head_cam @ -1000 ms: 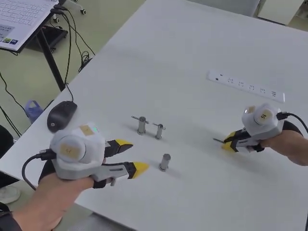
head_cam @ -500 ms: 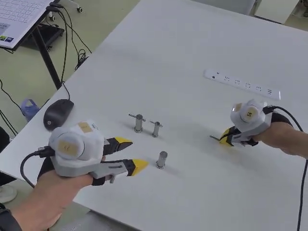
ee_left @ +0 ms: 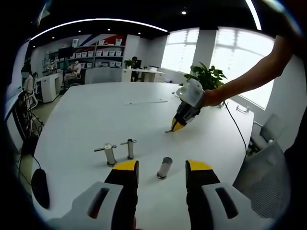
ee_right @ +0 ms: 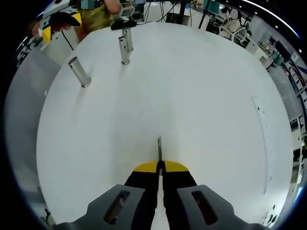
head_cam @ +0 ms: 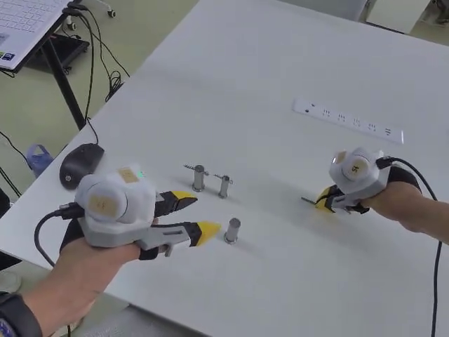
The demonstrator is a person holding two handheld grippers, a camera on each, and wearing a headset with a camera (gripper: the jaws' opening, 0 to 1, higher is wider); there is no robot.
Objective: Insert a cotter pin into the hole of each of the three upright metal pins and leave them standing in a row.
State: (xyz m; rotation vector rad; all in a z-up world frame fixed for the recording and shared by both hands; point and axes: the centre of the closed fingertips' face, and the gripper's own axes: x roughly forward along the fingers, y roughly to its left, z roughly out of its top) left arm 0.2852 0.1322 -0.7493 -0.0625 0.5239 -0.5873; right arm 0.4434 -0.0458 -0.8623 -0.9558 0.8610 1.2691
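Three upright metal pins stand on the white table [head_cam: 266, 84]. The two far pins [head_cam: 198, 177] [head_cam: 224, 185] each carry a cotter pin through the top. The near pin [head_cam: 232, 229] [ee_left: 164, 167] [ee_right: 79, 71] is bare. My left gripper [head_cam: 203, 215] [ee_left: 162, 168] is open, its yellow tips just left of the bare pin, which sits ahead between the jaws in the left gripper view. My right gripper [head_cam: 321, 201] [ee_right: 159, 166] is shut on a cotter pin [ee_right: 159, 148] [head_cam: 309, 201], low over the table at the right, well away from the pins.
A white power strip [head_cam: 347, 121] lies at the back right of the table. A black mouse [head_cam: 76, 163] rests near the left edge. Off the table to the left stand a laptop [head_cam: 21, 21] on a stand and trailing cables.
My left gripper has moved forward toward the bare pin. My right gripper, holding the cotter pin, has shifted slightly left. The head camera has also drifted.
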